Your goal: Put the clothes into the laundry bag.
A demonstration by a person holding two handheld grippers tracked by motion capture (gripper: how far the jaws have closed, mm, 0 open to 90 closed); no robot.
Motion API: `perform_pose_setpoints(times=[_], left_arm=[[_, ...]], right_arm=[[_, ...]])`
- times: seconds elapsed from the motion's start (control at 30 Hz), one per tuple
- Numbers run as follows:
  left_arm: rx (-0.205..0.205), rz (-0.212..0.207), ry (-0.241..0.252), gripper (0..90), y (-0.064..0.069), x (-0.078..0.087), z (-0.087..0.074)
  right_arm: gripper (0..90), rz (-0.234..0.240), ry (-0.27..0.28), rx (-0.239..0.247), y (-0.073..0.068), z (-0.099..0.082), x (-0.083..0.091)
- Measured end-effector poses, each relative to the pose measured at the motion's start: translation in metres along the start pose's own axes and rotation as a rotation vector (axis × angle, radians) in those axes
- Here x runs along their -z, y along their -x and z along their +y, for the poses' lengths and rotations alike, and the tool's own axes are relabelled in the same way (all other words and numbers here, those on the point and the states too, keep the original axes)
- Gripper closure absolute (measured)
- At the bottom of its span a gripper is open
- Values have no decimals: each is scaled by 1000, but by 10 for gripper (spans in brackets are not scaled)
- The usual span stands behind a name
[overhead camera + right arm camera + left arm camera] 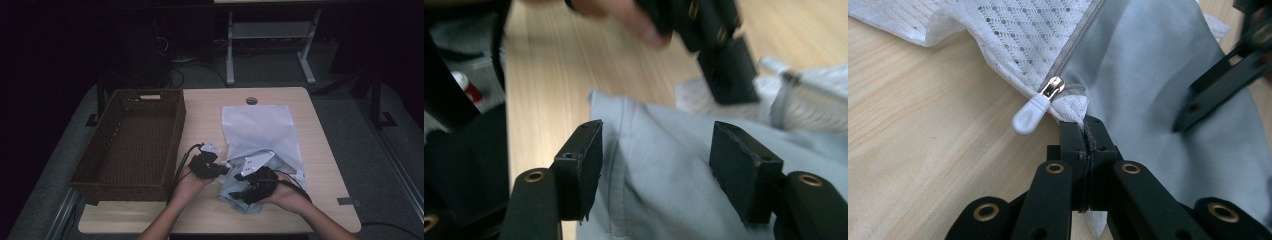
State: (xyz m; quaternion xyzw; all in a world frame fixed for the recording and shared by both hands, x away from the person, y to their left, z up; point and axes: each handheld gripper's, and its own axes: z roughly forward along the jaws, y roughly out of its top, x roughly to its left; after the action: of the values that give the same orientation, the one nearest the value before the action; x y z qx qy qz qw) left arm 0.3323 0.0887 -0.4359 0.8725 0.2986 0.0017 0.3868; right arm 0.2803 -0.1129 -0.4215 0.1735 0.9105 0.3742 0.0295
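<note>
Clearly soft and limp, the pale blue-grey cloth garment point(684, 170) suits a fold pinch; left tool point(1084, 131) clamps the white mesh zip bag's point(1018, 35) edge, right tool point(656, 150) gapes empty above it.

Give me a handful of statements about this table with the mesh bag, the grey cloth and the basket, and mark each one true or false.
1. The left gripper is clamped on the corner of the white mesh laundry bag, beside the zipper pull. True.
2. The right gripper is shut tight on the grey garment. False: its jaws stand apart over the cloth without pressing on it.
3. The wicker basket holds folded clothes. False: nothing lies in it.
4. The basket stands on the left part of the wooden table, the bag to its right. True.
5. The grey garment is zipped fully inside the bag. False: it spills out through the open zipper onto the table.
</note>
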Motion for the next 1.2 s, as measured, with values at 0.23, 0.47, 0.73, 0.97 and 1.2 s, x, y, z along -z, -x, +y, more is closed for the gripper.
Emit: perform_pose_setpoints(times=[0.23,0.47,0.73,0.97,1.2], left_arm=[[0,1,-4,889,1,-2,0],[0,0,-5,889,0,-1,0],[-9,2,-10,890,0,-1,-1],[-18,-10,-21,891,2,-4,0],[-27,-23,-31,891,5,-5,0]], right_arm=[[402,-61,-82,54,-6,-16,-21],[693,-146,-74,117,-8,-22,-21],[783,-127,-31,53,4,-21,-7],[785,-176,-9,-15,21,-22,5],[787,-245,-13,-100,43,-25,11]])
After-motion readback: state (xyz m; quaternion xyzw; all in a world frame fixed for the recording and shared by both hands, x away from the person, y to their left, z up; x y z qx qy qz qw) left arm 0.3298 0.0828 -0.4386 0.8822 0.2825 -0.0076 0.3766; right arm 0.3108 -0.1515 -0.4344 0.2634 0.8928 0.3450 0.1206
